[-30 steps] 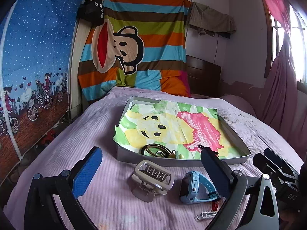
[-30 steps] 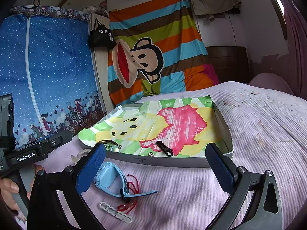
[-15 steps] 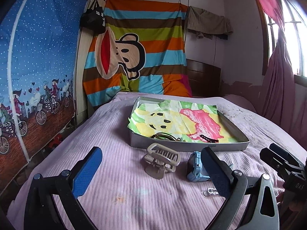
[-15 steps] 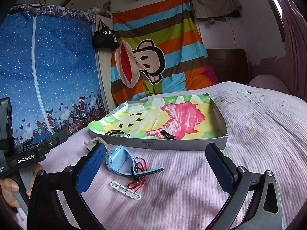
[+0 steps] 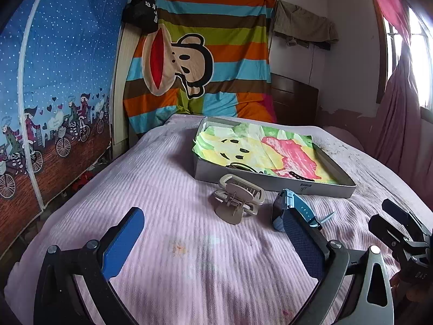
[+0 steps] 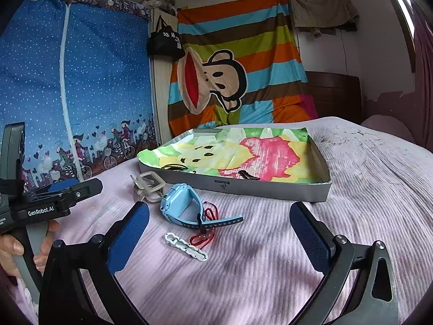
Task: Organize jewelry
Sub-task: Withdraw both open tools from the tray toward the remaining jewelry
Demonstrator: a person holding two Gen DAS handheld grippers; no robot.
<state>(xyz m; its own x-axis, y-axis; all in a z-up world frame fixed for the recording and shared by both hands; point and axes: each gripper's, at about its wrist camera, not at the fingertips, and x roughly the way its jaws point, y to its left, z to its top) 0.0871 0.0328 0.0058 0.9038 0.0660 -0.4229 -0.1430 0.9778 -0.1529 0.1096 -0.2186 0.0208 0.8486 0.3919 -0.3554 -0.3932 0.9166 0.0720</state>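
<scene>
A grey cardboard tray (image 5: 270,185) (image 6: 270,189) lined with a cartoon-print sheet lies on the pink bedspread. In it are a dark bangle (image 5: 239,166) (image 6: 174,167) and a black hair clip (image 5: 297,175) (image 6: 247,174). In front of the tray lie a beige claw clip (image 5: 238,199) (image 6: 148,185), a light blue watch (image 5: 293,207) (image 6: 186,207), a red bead string (image 6: 205,226) and a white clip (image 6: 186,246). My left gripper (image 5: 213,239) is open and empty, short of the claw clip. My right gripper (image 6: 219,237) is open and empty, over the watch strap and white clip.
The bed's left edge drops off beside a blue wardrobe cover (image 5: 54,81). A striped monkey-print cloth (image 5: 203,62) hangs at the headboard. Pink curtains (image 5: 400,124) and a window are on the right. Bare bedspread (image 6: 365,189) lies right of the tray.
Both grippers have pulled back from the tray and lowered toward the bed; the tray and loose items now sit farther off. Nothing has been picked up.
</scene>
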